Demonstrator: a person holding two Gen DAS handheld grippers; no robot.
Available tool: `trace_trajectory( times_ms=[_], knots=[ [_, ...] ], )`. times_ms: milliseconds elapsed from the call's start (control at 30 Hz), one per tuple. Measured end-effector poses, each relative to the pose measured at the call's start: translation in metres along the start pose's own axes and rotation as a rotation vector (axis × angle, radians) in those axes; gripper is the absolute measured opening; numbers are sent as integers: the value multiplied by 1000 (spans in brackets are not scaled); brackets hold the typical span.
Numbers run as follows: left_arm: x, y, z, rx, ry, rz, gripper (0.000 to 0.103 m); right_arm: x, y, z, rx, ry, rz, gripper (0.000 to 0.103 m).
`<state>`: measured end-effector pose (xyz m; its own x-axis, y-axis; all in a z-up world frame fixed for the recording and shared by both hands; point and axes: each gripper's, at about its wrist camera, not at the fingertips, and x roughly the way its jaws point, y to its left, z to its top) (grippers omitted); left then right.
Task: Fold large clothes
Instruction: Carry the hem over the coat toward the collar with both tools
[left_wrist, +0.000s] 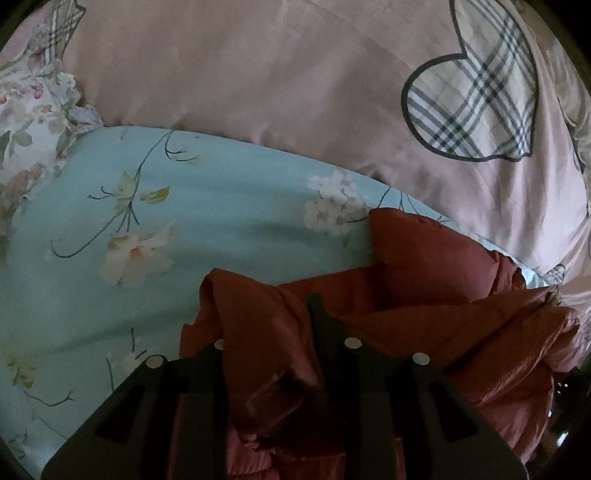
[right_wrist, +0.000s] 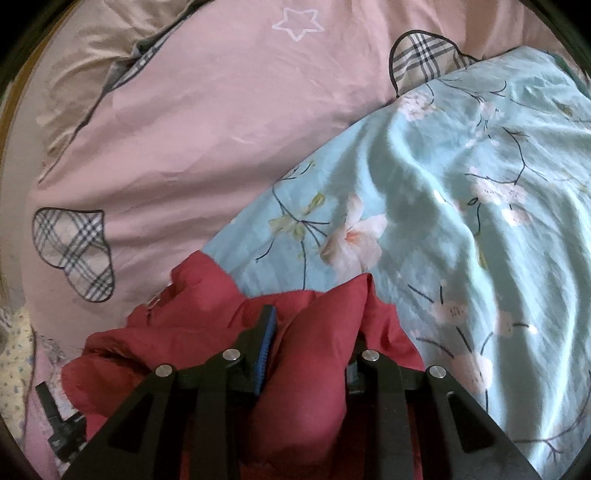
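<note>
A puffy dark red jacket (left_wrist: 424, 302) lies bunched on a light blue floral sheet (left_wrist: 184, 221). My left gripper (left_wrist: 269, 332) is shut on a fold of the red jacket, which fills the gap between its fingers. In the right wrist view the same red jacket (right_wrist: 207, 302) bulges between the fingers of my right gripper (right_wrist: 314, 328), which is shut on it. The blue ribbed pad of its left finger (right_wrist: 266, 343) shows; the right fingertip is hidden by fabric.
A pink duvet (left_wrist: 258, 66) with plaid hearts (left_wrist: 476, 96) lies behind the sheet; it also shows in the right wrist view (right_wrist: 192, 122). A floral pillow (left_wrist: 29, 122) sits at far left. A small black object (right_wrist: 55, 428) lies at the lower left.
</note>
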<state>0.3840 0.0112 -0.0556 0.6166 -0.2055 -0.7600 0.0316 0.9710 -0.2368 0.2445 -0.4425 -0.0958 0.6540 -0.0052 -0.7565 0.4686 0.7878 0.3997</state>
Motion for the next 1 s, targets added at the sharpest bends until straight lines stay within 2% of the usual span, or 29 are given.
trace_trajectory(
  times_ms=[133, 200, 333, 400, 467, 567, 600, 667, 733, 800, 867, 933, 1000],
  knots=[
    [-14, 3, -1, 9, -4, -24, 31, 13, -1, 3, 15, 8, -11, 26],
    [-27, 6, -4, 13, -17, -23, 43, 15, 0, 3, 12, 8, -12, 26],
    [-65, 4, -18, 43, -50, -70, 46, 15, -2, 3, 17, 6, -5, 26],
    [-86, -2, -28, 82, -81, -109, 48, 16, -3, 3, 19, 5, -4, 28],
    [-101, -15, -44, 135, -103, -142, 56, 18, -1, 3, 14, 5, -5, 29],
    [-103, -41, -68, 240, -89, -171, 56, 17, 2, 3, 6, 4, -4, 31],
    [-97, -51, -76, 283, -78, -155, 56, 17, 2, 3, 7, 6, 1, 33],
    [-78, -67, -90, 346, -49, -76, 56, 15, 3, 4, 3, 10, 7, 36],
    [-59, -76, -96, 376, -25, 10, 57, 10, 6, 5, -7, 17, 16, 40],
    [-48, -81, -97, 395, -25, 59, 62, -3, 10, 8, -15, 25, 29, 49],
    [-39, -84, -94, 400, -24, 81, 65, -23, 15, 8, -28, 10, 43, 55],
    [-31, -84, -90, 389, -22, 90, 67, -47, 18, 3, -35, -29, 51, 68],
    [-26, -82, -88, 379, -18, 90, 67, -82, 32, -10, -111, -94, 64, 79]
  ],
)
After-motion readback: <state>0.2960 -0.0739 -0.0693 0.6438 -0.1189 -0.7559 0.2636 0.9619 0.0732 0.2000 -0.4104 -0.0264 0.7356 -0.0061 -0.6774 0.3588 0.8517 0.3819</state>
